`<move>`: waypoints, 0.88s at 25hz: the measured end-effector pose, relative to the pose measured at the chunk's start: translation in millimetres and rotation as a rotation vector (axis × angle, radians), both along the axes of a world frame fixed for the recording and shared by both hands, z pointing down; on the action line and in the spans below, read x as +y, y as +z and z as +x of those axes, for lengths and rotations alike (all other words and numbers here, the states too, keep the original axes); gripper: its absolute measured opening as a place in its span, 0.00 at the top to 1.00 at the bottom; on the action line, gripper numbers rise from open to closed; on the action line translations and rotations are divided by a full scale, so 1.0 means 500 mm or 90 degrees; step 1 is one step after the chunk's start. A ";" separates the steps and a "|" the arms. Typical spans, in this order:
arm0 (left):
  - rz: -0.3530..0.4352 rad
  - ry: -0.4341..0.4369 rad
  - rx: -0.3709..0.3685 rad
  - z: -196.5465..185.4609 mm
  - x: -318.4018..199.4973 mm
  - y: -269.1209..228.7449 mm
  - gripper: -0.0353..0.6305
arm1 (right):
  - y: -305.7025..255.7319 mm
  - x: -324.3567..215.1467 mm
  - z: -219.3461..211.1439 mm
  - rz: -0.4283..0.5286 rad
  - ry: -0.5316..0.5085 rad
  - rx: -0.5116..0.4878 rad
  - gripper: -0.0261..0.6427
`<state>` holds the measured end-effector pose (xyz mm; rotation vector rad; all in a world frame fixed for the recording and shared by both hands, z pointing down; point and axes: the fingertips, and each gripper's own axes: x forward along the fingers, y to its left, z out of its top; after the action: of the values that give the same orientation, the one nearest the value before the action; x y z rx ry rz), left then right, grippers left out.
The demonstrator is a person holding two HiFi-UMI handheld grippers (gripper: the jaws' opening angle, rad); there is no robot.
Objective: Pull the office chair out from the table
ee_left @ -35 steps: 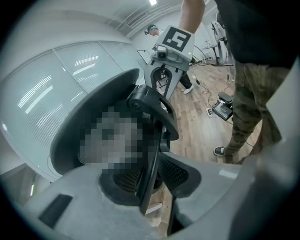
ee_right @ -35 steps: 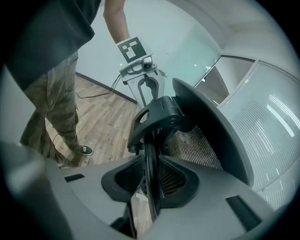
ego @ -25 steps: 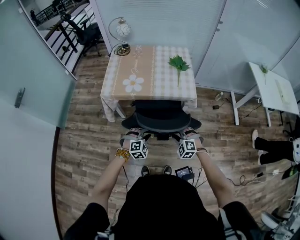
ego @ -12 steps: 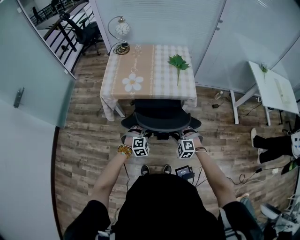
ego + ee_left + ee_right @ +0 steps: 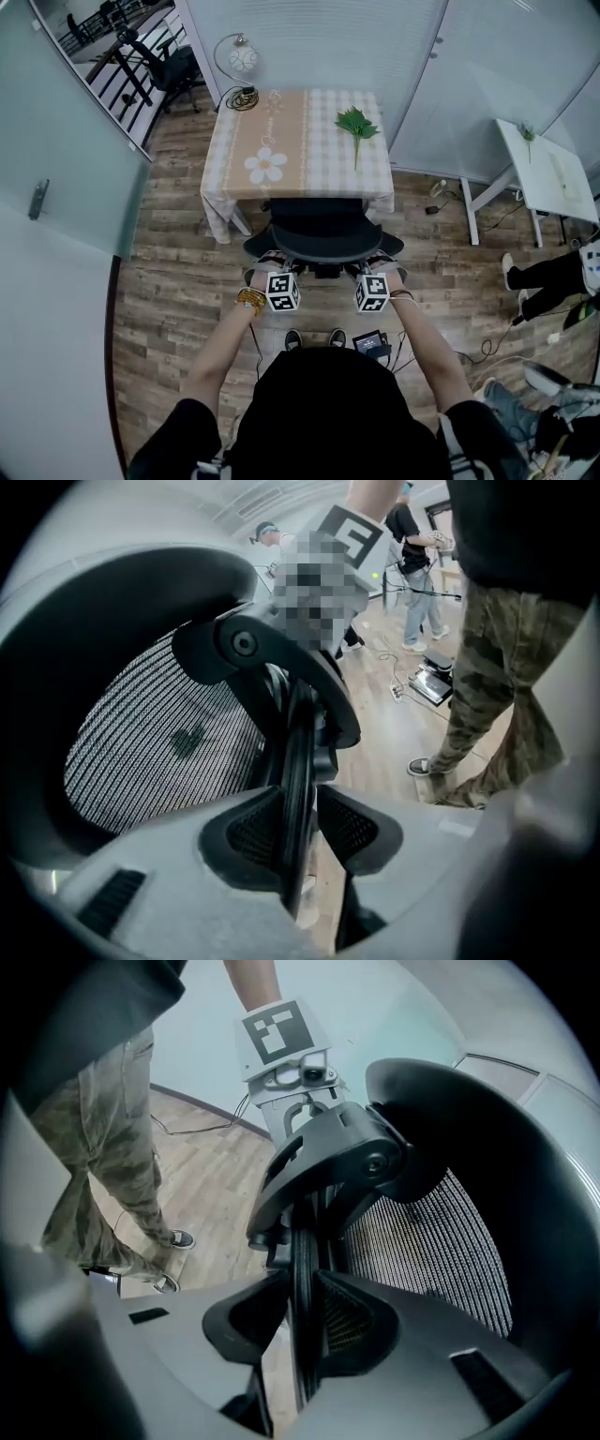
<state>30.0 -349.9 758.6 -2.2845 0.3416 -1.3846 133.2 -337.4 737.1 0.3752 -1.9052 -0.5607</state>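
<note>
The black office chair [image 5: 323, 239] stands tucked under the table [image 5: 300, 141], which has a checked cloth with a flower print. My left gripper [image 5: 272, 266] is at the left edge of the chair's back and my right gripper [image 5: 380, 266] is at the right edge. In the left gripper view the pads [image 5: 248, 832] are shut on a thin black rim of the backrest frame [image 5: 298, 761], beside the mesh back [image 5: 150, 752]. In the right gripper view the same kind of rim [image 5: 305, 1269] runs between the pads [image 5: 352, 1321]. Those jaws are opening, though the pads still look pressed to the rim.
A green leaf [image 5: 357, 125] and a round lamp [image 5: 246, 59] are on the table. A small device [image 5: 372, 344] and cables lie on the wood floor by my feet. A white side table [image 5: 548, 178] and a bystander's legs [image 5: 553, 272] are at the right. A glass wall is at the left.
The chair and both grippers stay almost where they were. The bystander's legs at the right edge have shifted further right.
</note>
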 end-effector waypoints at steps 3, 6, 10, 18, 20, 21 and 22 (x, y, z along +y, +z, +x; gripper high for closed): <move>-0.001 0.008 -0.012 -0.002 -0.001 0.001 0.76 | 0.004 0.000 -0.005 -0.004 -0.010 0.015 0.84; 0.002 0.012 -0.025 -0.009 -0.003 0.005 0.76 | 0.003 0.005 -0.008 0.000 -0.022 0.031 0.84; 0.001 0.013 -0.030 -0.008 -0.005 0.013 0.76 | 0.009 0.004 -0.007 0.006 -0.037 0.052 0.84; 0.028 0.018 -0.045 -0.007 -0.011 0.019 0.76 | 0.033 -0.003 -0.003 0.003 -0.014 0.074 0.81; 0.038 0.018 -0.045 -0.007 -0.009 0.021 0.76 | 0.034 -0.003 -0.006 0.000 -0.014 0.079 0.81; 0.036 0.015 -0.042 -0.007 -0.007 0.021 0.76 | 0.034 -0.002 -0.006 -0.001 -0.013 0.077 0.81; 0.036 0.013 -0.039 -0.007 -0.006 0.021 0.77 | 0.035 -0.001 -0.007 -0.002 -0.011 0.073 0.81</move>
<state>26.6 -352.8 769.0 -2.1885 0.3322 -1.4136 129.9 -338.0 754.4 0.3173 -1.8002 -0.5788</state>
